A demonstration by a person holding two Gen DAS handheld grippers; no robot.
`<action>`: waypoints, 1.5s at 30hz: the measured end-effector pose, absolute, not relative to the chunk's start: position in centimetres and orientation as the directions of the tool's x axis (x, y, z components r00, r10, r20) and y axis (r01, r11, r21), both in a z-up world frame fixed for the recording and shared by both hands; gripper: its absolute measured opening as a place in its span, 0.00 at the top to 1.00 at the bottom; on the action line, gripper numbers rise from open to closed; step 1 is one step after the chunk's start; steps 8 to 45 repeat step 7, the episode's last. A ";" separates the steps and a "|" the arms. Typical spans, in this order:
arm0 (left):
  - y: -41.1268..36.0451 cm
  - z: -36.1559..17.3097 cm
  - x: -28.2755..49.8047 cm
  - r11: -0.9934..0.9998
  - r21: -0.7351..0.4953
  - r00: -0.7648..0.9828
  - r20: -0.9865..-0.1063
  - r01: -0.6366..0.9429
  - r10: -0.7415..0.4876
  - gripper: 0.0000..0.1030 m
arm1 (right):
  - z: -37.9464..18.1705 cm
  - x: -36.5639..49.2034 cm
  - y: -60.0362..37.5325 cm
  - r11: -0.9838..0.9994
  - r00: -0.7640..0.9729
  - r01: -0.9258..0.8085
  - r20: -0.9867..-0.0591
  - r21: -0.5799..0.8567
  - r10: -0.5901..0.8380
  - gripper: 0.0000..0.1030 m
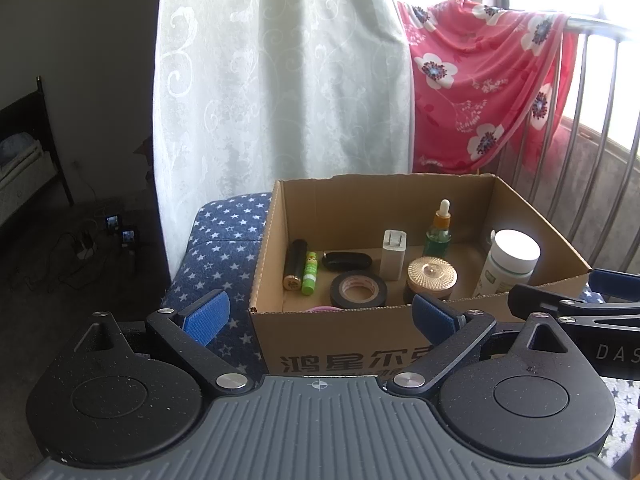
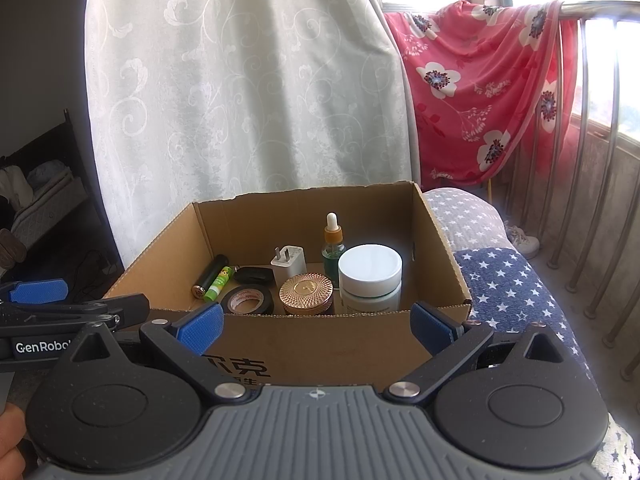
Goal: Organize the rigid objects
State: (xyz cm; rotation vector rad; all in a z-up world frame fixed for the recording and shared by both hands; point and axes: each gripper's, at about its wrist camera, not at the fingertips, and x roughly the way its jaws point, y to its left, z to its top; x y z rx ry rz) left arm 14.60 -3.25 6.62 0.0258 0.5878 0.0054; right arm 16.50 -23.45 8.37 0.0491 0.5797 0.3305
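Box print: cardboard box [image 1: 360, 344] front reads "鸿星尔克", partly cut off.
Left gripper [image 2: 24, 312]: "GenRobo…" legible in right view; fingers wide, empty.
Right gripper [image 1: 600, 292]: "DAS…" in left view; fingers wide, empty.
Left view only: pink rim [image 1: 324, 309] beside black tape roll [image 1: 359, 289].

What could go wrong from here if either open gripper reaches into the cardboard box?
1. The dropper bottle stands tall and narrow right behind the white-lidded jar; a finger going past the jar could tip it.
2. The items are tightly packed: the tape roll sits close to the gold-lidded jar and charger, so wide-open fingers may shove neighbours.
3. The box sits on a soft cushion and could shift.
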 end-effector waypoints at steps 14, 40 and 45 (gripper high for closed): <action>-3.2 6.6 14.6 1.000 0.025 0.832 -0.554 0.003 0.012 0.04 | 8.4 16.5 -23.5 0.946 0.786 -0.293 -0.529 0.138 0.320 0.01; -3.2 6.6 14.6 1.000 0.025 0.832 -0.554 0.003 0.012 0.04 | 8.4 16.5 -23.5 0.946 0.786 -0.293 -0.529 0.138 0.320 0.01; -3.2 6.6 14.6 1.000 0.025 0.832 -0.554 0.003 0.012 0.04 | 8.4 16.5 -23.5 0.946 0.786 -0.293 -0.529 0.138 0.320 0.01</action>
